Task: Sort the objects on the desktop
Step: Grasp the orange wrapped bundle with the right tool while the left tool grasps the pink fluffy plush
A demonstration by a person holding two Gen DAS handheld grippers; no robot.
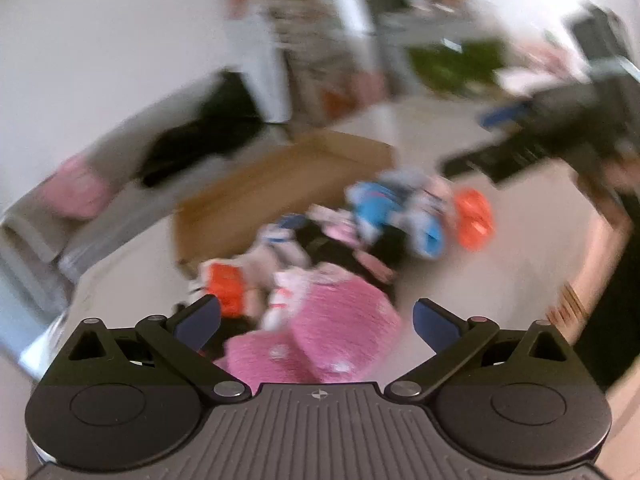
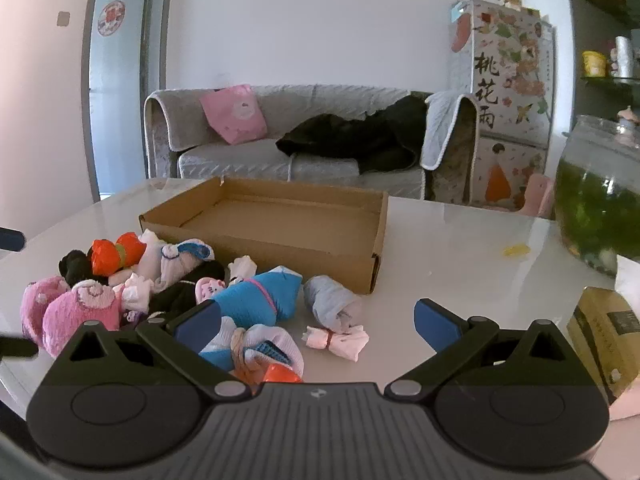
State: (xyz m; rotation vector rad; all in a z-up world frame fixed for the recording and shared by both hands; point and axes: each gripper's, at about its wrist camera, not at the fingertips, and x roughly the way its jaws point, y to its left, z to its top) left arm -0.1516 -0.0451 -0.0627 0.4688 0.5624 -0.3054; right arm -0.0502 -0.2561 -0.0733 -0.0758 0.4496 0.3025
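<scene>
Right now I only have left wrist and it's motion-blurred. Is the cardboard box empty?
Observer: Yes, the right wrist view shows the cardboard box open with a bare floor.
Operator: Anything loose near the right tongs?
Observer: A small white sock bundle with a red band lies alone between the open right tongs.
Operator: Anything on the right side of the table?
Observer: A glass fishbowl with green plants.
</scene>
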